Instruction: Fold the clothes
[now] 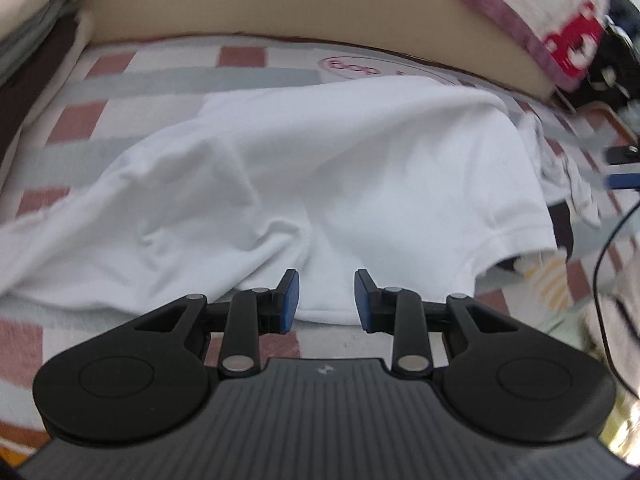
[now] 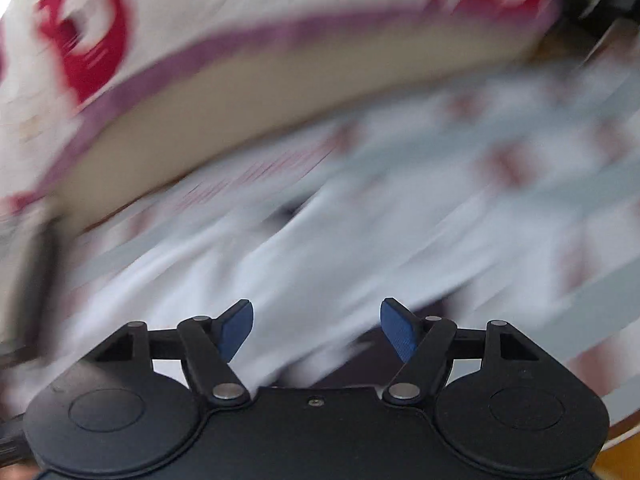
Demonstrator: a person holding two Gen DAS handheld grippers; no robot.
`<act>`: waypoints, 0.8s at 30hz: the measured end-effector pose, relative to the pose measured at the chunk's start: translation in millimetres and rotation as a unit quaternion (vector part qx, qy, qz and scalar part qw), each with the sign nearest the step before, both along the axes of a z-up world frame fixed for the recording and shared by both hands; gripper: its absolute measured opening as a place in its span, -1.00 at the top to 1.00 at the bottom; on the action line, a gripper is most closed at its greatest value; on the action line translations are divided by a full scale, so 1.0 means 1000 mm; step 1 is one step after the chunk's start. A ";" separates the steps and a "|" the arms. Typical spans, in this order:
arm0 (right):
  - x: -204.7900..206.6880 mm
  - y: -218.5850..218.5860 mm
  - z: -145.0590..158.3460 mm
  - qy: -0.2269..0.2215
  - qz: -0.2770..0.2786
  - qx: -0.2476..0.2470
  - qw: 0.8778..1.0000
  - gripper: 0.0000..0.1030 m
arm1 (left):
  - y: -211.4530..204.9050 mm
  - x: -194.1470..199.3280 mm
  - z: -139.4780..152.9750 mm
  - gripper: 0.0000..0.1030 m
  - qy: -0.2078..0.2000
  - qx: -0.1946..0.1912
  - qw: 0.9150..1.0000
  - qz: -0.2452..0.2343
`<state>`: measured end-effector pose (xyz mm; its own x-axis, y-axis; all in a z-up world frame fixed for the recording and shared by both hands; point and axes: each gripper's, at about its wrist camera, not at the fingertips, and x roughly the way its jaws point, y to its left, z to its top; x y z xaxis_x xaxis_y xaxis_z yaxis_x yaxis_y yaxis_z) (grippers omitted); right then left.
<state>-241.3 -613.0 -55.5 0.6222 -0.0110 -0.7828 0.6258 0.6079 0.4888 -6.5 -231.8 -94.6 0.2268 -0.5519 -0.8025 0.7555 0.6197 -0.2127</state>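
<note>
A white T-shirt [image 1: 320,168] lies rumpled across a checked bedsheet [image 1: 168,76], one sleeve hem at the right. My left gripper [image 1: 326,300] is open and empty, its blue pads just above the shirt's near edge. In the right wrist view the picture is motion-blurred: the white shirt [image 2: 320,264] spreads below my right gripper [image 2: 316,328], which is open and empty. The right gripper's fingers [image 1: 624,168] show at the right edge of the left wrist view.
A beige mattress edge [image 1: 280,8] with a red-and-white quilt [image 1: 560,28] runs along the back. Folded clothes [image 1: 36,20] are stacked at the far left. A black cable [image 1: 600,264] and more fabric lie at the right.
</note>
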 end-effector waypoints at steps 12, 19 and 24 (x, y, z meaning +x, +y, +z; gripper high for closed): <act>0.070 0.065 -0.062 0.123 0.120 -0.013 0.985 -0.46 | -0.019 -0.039 0.012 0.10 -0.030 -0.005 0.993 -0.114; 0.053 0.070 -0.031 -0.039 0.115 -0.050 0.991 0.78 | -0.022 -0.041 0.005 -0.25 -0.059 0.026 0.995 -0.072; 0.036 0.089 0.006 -0.163 0.134 -0.125 0.969 0.79 | -0.024 -0.065 0.008 -0.37 -0.111 0.008 0.987 -0.115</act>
<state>-204.8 -524.5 -49.2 0.8432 0.0214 -0.5372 0.2658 0.8519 0.4513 -71.2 -255.4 -86.4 0.2686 -0.5969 -0.7560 0.9032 0.4289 -0.0177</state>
